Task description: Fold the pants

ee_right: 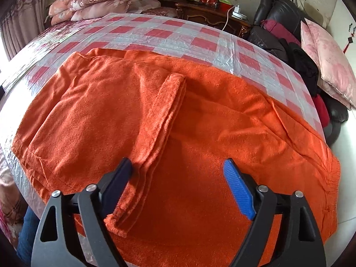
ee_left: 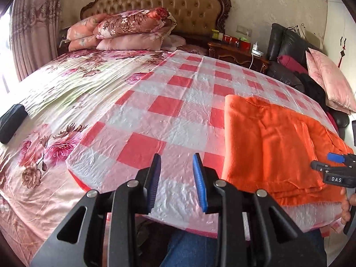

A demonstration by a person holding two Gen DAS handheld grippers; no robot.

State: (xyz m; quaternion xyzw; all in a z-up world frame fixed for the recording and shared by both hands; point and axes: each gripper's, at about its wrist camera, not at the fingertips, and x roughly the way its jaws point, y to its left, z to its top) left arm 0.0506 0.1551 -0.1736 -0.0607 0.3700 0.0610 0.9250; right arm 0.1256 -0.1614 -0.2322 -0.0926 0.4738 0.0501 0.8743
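Orange fleece pants (ee_right: 211,115) lie flat on a red-and-white checked plastic sheet (ee_right: 155,31) spread over the bed. One part is folded over the rest, and its doubled edge (ee_right: 169,111) runs toward me. My right gripper (ee_right: 178,162) hovers open and wide just above the pants, its left finger beside that folded edge and nothing pinched. In the left wrist view the pants (ee_left: 267,138) lie to the right. My left gripper (ee_left: 177,156) stands open over the bare checked sheet (ee_left: 155,111), holding nothing. The right gripper (ee_left: 333,162) shows at the far right edge.
A floral bedspread (ee_left: 55,93) covers the bed's left side, with a dark roll (ee_left: 12,122) on it. Stacked quilts (ee_left: 124,31) sit by the headboard. A nightstand (ee_left: 235,51) and a black sofa with a pink cushion (ee_left: 329,82) stand at the right. A person's jeans (ee_left: 189,249) are below.
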